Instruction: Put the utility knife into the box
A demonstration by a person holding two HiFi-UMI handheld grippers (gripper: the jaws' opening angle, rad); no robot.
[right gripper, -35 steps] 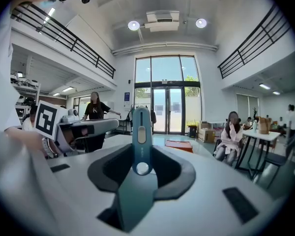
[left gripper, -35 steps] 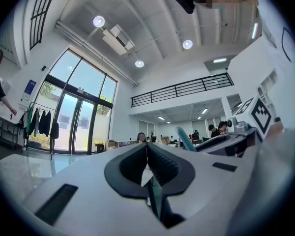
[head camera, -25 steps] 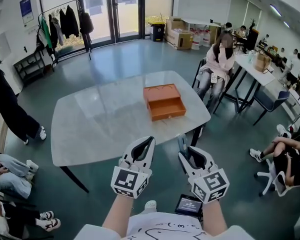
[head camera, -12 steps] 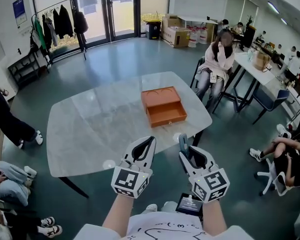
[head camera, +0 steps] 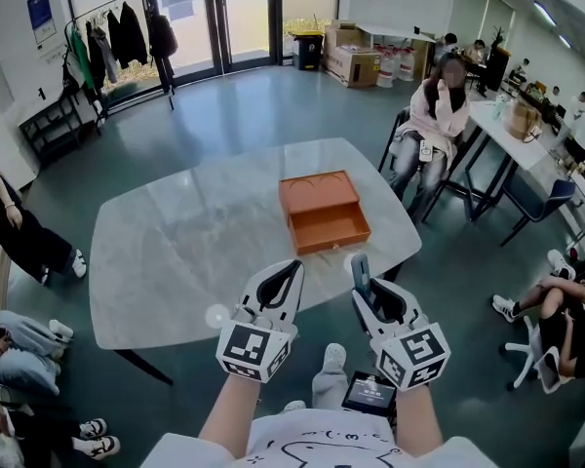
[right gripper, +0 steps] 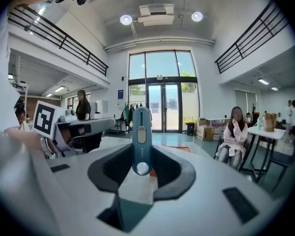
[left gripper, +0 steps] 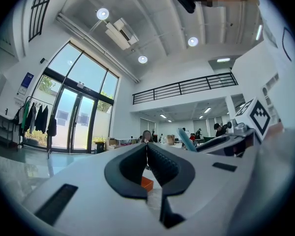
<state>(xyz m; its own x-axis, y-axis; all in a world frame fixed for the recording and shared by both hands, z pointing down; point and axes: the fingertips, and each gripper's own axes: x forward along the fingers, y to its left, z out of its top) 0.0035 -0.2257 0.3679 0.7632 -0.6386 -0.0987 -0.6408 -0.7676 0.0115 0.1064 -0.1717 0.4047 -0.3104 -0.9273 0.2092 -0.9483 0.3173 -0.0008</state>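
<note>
Right gripper view shows the right tool [right gripper: 142, 151] clamping a slim, teal utility knife [right gripper: 141, 129].

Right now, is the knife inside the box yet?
Out. The utility knife is clamped upright in the right gripper, short of the orange box.
</note>
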